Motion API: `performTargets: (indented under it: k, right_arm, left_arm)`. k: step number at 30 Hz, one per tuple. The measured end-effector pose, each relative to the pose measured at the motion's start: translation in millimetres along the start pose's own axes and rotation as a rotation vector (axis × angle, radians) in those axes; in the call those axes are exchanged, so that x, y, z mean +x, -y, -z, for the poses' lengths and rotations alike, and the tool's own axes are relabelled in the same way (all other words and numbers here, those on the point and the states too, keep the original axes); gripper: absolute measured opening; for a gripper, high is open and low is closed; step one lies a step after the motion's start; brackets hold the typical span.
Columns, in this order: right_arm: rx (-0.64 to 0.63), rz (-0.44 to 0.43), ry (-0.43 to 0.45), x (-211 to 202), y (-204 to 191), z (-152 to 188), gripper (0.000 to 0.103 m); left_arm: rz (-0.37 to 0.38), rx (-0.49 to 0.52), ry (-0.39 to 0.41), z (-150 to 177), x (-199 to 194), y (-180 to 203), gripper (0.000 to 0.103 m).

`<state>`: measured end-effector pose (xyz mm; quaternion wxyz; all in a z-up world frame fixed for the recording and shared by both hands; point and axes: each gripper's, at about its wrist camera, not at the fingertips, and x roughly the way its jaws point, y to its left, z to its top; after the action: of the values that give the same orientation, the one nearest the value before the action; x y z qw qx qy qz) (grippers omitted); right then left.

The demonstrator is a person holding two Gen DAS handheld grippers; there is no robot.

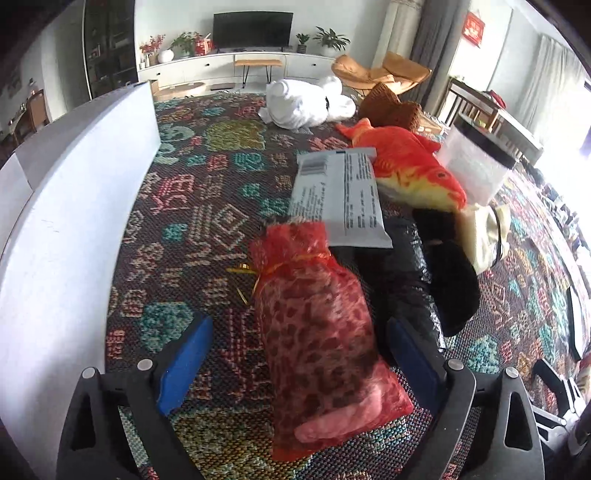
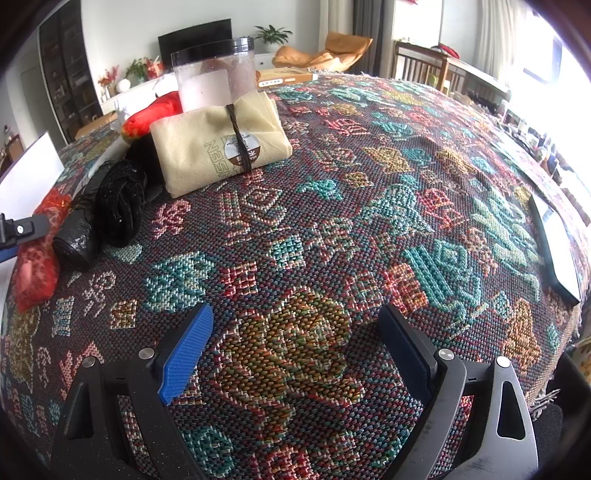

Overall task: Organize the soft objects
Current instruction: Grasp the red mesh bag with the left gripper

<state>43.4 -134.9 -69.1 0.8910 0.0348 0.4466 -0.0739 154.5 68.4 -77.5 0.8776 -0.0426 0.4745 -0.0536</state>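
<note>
A woven patterned cloth [image 2: 332, 206] in teal, red and gold covers the surface in a bright living room, with a television [image 1: 253, 29] on a white cabinet and an orange lounge chair [image 1: 384, 72] beyond. A white board [image 1: 74, 206] walls off the left edge; on my right the cloth lies bare and open out to a tablet [image 2: 557, 243] near the far edge.

My left claw [image 1: 299, 362] stands wide, its blue pads either side of a red mesh pouch [image 1: 317, 332] lying on the cloth; the right pad sits just beside it, and I see no firm grip. My right claw [image 2: 295, 354] hovers open and empty over bare cloth.

Crowded beyond the pouch: a white printed packet [image 1: 340, 199], a black plastic roll [image 1: 402, 280], a black fuzzy item [image 1: 454, 288], an orange plush fish [image 1: 410, 162], a folded cream cloth bag [image 2: 218, 144] tied with a cord, a clear lidded jar [image 2: 216, 74], a brown knitted piece [image 1: 391, 107] and a white bundled cloth [image 1: 306, 101].
</note>
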Motion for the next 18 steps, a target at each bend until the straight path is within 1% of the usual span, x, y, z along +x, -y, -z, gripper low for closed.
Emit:
performTargets:
  k: [3,4,5,6,7,11,13,16,17,18]
  right_arm:
    - [0.002,-0.003,0.001,-1,0,-1,0.093]
    - [0.002,-0.004,0.001,-1,0,-2,0.093]
    - [0.003,-0.004,0.001,-1,0,-1,0.093]
    - [0.003,-0.004,0.001,-2,-1,-2,0.093]
    - [0.003,-0.004,0.001,-2,0,-2,0.093]
    - [0.015,-0.016,0.003,-3,1,-3,0.093]
    - [0.058,-0.064,0.009,-6,9,-6,0.093]
    - [0.197,-0.215,0.029,-8,37,-13,0.093]
    - [0.241,-0.255,0.032,-6,46,-20,0.093]
    - [0.261,-0.277,0.04,-3,53,-29,0.093]
  left_arm:
    - [-0.029,-0.006,-0.021,6,16,1,0.095]
    - [-0.037,0.0,-0.004,8,17,0,0.098]
    - [-0.057,0.015,0.009,9,17,0,0.103]
    - [-0.083,0.024,0.005,10,20,-1,0.103]
    - [-0.092,0.041,0.018,12,21,-1,0.103]
    - [-0.096,0.054,0.026,12,23,-1,0.103]
    - [-0.094,0.053,0.029,12,23,-2,0.103]
    - [-0.088,0.05,0.032,12,22,-3,0.103]
    - [-0.09,0.052,0.032,13,22,-2,0.103]
    - [-0.092,0.053,0.032,13,22,-2,0.103]
